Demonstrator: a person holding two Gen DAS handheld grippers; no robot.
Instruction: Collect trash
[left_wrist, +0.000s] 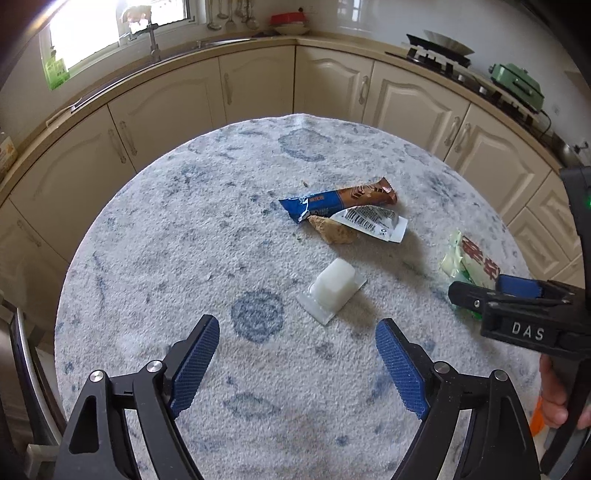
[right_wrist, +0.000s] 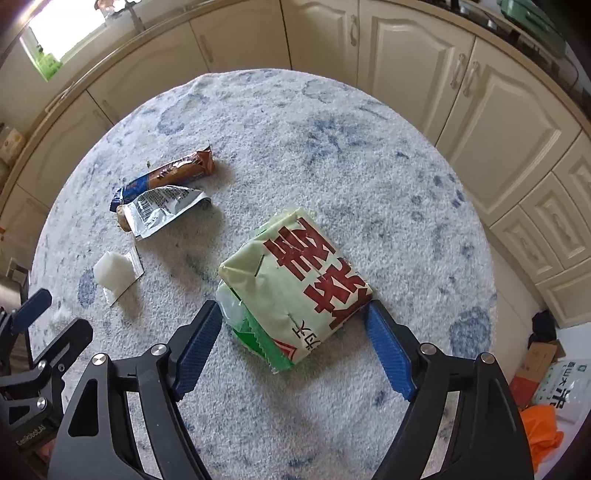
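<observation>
On the round table's blue-speckled cloth (left_wrist: 166, 258) lie a brown and blue snack wrapper (left_wrist: 343, 201), a silver wrapper (left_wrist: 373, 221) over a biscuit piece (left_wrist: 334, 234), and a white plastic cup (left_wrist: 332, 291). My left gripper (left_wrist: 295, 326) hangs open just short of the cup, nothing between its fingers. A pale green packet with red characters (right_wrist: 295, 273) lies flat on the cloth (right_wrist: 332, 147). My right gripper (right_wrist: 291, 314) straddles its near end, jaws wide and the left pad not touching it. The left wrist view shows the right gripper (left_wrist: 476, 286) at that packet (left_wrist: 472, 262).
Cream cabinets (left_wrist: 258, 88) curve behind the table, with a sink under a window and a hob with a green appliance (left_wrist: 517, 85). On the floor at right lie an orange bag (right_wrist: 543, 428), a cardboard box (right_wrist: 543, 354) and a white pack. A hand (left_wrist: 554, 391) holds the right gripper.
</observation>
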